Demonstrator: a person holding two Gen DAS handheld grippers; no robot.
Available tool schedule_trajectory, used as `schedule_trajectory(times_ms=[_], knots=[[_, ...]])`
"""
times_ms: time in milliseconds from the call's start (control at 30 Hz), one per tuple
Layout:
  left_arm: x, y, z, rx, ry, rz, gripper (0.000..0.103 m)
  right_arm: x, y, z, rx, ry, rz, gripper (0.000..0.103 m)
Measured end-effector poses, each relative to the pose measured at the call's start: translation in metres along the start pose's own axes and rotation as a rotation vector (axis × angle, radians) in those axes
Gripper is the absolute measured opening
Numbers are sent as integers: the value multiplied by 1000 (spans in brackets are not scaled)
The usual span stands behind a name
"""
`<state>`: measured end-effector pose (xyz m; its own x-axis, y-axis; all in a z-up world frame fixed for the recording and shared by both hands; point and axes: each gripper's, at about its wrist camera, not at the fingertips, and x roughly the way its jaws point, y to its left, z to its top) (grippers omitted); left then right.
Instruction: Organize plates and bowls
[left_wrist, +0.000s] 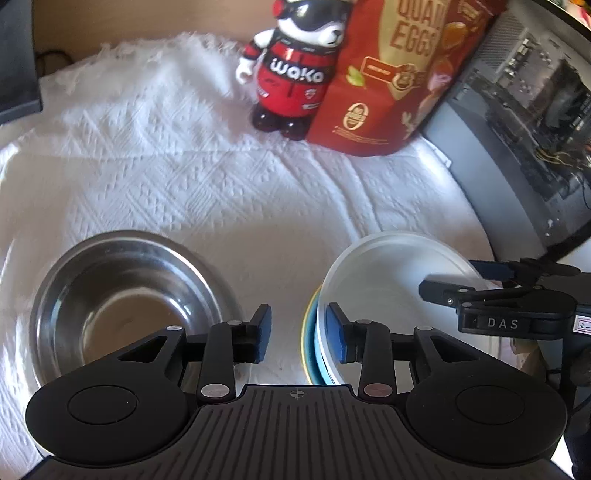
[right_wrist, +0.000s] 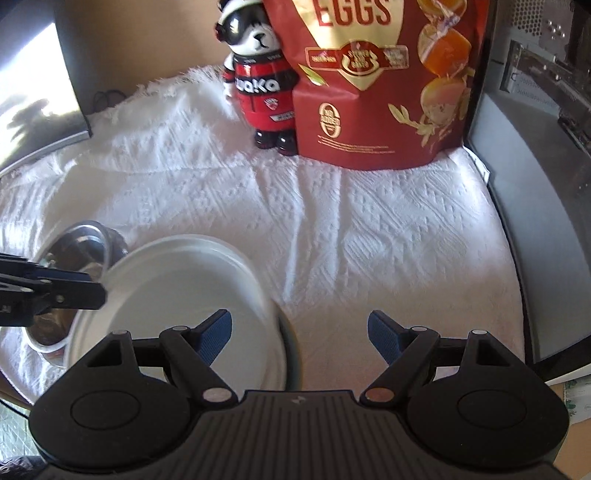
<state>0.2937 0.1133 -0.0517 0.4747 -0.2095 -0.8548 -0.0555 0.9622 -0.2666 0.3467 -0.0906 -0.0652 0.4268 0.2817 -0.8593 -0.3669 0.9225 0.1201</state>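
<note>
A white bowl sits on a blue plate with a yellowish rim, on the white cloth. My left gripper is open astride the stack's left rim: one pad is inside the bowl, the other outside and apart from it. A steel bowl stands empty to the left. In the right wrist view, my right gripper is open wide across the right rim of the white bowl, one finger over the bowl and one over the cloth. The steel bowl shows behind the left gripper.
A bear figure and a red bag of quail eggs stand at the back of the white cloth. A glass-sided computer case borders the right side. A dark flat object sits at the far left.
</note>
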Motion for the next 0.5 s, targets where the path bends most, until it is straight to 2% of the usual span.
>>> schedule_trajectory(times_ms=[67,267,367,433,500], knots=[[1,1,0,0,2,-2,40,5,-4,1,9,13,-21,82],[9,5,1,-34,30,-14,46,15,-13,2,47,39,15,82],[18,6,-2,-55,65,-20,45,16,-11,1,45,41,28,82],[25,11,-3,-97,91,-52,42,17,-10,0,57,61,90,82],[30,17,-2,-151,106,-72,43,20,-6,-1,63,94,168,82]])
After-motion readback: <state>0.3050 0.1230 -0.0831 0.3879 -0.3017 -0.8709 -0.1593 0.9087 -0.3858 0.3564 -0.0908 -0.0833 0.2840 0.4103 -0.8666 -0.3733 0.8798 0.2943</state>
